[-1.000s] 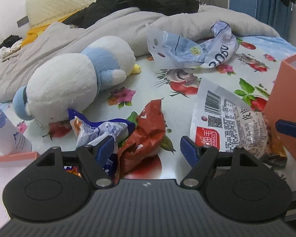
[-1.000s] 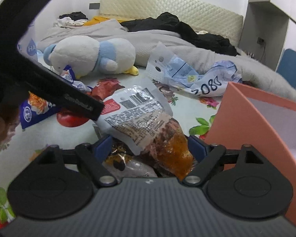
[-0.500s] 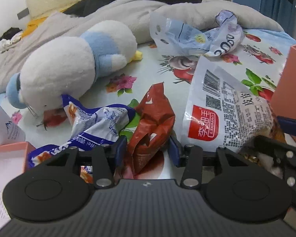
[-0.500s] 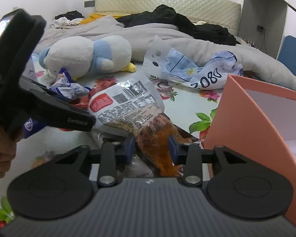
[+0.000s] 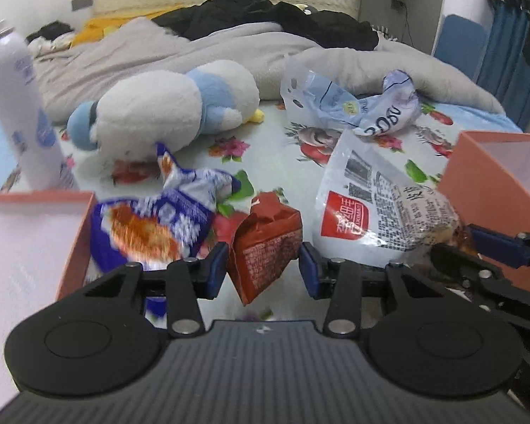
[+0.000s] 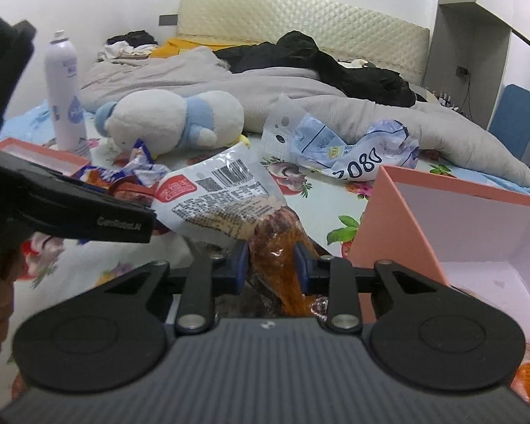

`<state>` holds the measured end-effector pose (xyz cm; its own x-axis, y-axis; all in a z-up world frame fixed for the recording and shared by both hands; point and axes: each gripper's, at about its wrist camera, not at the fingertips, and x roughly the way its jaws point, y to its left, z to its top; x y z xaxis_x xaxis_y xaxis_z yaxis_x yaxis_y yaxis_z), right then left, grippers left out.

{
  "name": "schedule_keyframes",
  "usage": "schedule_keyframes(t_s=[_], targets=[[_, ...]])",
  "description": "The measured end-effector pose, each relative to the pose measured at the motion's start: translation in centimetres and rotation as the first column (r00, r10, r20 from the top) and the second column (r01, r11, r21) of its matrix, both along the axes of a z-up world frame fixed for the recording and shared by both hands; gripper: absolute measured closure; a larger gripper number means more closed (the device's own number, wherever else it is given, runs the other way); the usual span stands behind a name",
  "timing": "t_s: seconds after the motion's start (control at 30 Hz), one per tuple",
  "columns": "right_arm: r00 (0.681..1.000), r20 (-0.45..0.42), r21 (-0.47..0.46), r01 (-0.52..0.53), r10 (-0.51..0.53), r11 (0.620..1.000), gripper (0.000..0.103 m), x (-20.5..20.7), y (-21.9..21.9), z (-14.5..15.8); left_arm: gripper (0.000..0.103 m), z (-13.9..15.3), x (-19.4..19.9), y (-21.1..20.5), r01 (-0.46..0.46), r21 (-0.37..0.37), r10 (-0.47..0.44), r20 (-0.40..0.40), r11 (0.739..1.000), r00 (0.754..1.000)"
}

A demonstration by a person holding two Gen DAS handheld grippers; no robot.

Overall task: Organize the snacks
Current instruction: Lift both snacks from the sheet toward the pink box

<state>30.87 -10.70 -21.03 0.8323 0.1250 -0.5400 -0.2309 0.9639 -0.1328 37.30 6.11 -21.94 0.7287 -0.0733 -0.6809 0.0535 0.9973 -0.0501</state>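
My left gripper (image 5: 263,270) is shut on a red snack packet (image 5: 266,243) and holds it lifted above the bed. A blue and white snack bag (image 5: 152,222) hangs beside it over the edge of the left pink box (image 5: 72,247). My right gripper (image 6: 270,265) is shut on the brown end of a clear snack bag with a red and white label (image 6: 229,205), next to the right pink box (image 6: 399,226). That bag also shows in the left wrist view (image 5: 374,212), with the right gripper's fingers (image 5: 494,247) at its far end.
A white and blue plush toy (image 5: 169,109) lies on the flowered sheet (image 5: 272,148). A crumpled pale blue bag (image 5: 353,106) lies behind it. A white spray bottle (image 5: 21,106) stands at the left. A grey blanket (image 6: 265,84) and dark clothes cover the back.
Both grippers have closed on their snacks and lifted them. The blue and white bag has moved up with the left gripper. Both views have risen.
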Motion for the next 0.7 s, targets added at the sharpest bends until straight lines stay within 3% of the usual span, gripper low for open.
schedule_keyframes(t_s=[0.2, 0.33, 0.7], targets=[[0.999, -0.035, 0.007, -0.015, 0.015, 1.000, 0.073, -3.6, -1.0, 1.0, 0.056, 1.4, -5.2, -0.4, -0.052, -0.044, 0.052, 0.000, 0.998, 0.999], [0.998, -0.059, -0.007, -0.028, 0.027, 1.000, 0.074, -6.3, -1.4, 1.4, 0.065, 1.8, -8.7, -0.2, -0.084, -0.094, 0.082, -0.021, 0.992, 0.996], [0.985, -0.151, -0.036, -0.085, 0.078, 0.996, 0.074, -13.4, -2.0, 1.6, 0.069, 2.8, -18.4, -0.7, -0.101, -0.093, 0.098, -0.042, 0.991, 0.994]])
